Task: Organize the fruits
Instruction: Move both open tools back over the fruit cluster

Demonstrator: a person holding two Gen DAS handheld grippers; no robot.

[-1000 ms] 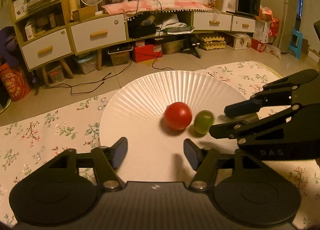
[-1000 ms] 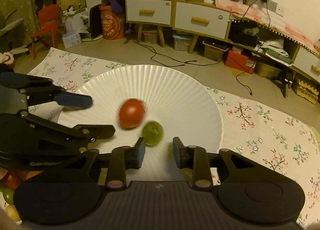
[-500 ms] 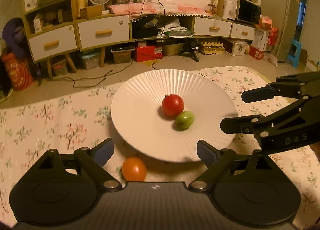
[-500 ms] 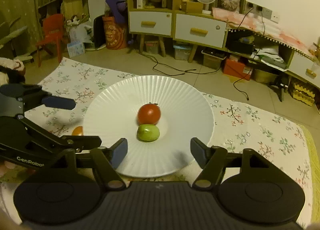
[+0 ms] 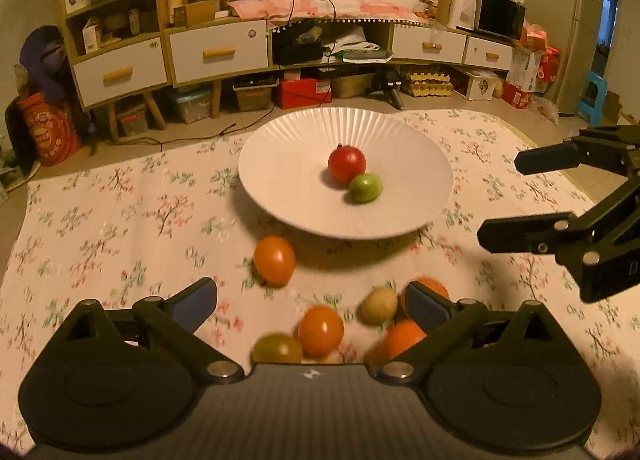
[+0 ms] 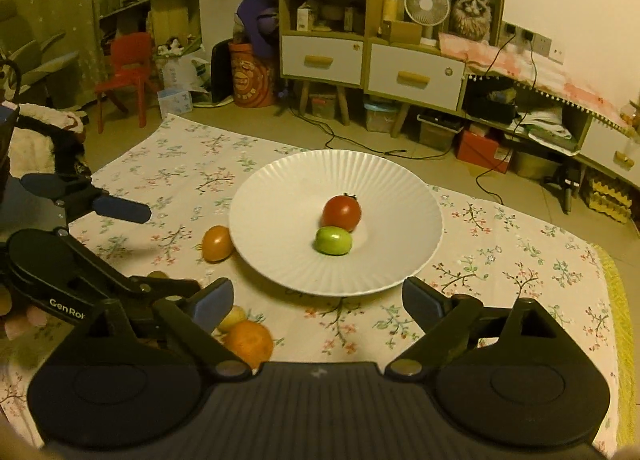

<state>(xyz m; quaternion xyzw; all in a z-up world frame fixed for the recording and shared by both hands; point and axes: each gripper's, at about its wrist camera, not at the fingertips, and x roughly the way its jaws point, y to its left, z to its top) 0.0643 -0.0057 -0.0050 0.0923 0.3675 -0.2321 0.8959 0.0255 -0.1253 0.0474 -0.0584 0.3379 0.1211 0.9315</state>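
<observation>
A: Fruits first, from the claws out. The left gripper (image 5: 312, 302) and the right gripper (image 6: 318, 300) have both just been spreading their jaws; each stands wide apart with nothing between the pads.

B: And the fruit?

A: A red tomato (image 5: 347, 164) touching a green fruit (image 5: 365, 188) on the white plate (image 5: 280, 188). On the near cloth (image 5: 100, 220), an orange tomato (image 5: 275, 260) just beside the rim, plus a loose cluster (image 5: 344, 330) under the left gripper.

B: Risk?

A: Round fruit probably rolls. A wide, careless reach into that cluster could knock neighbours away, and a hard drop could bump the two plated ones apart.
</observation>
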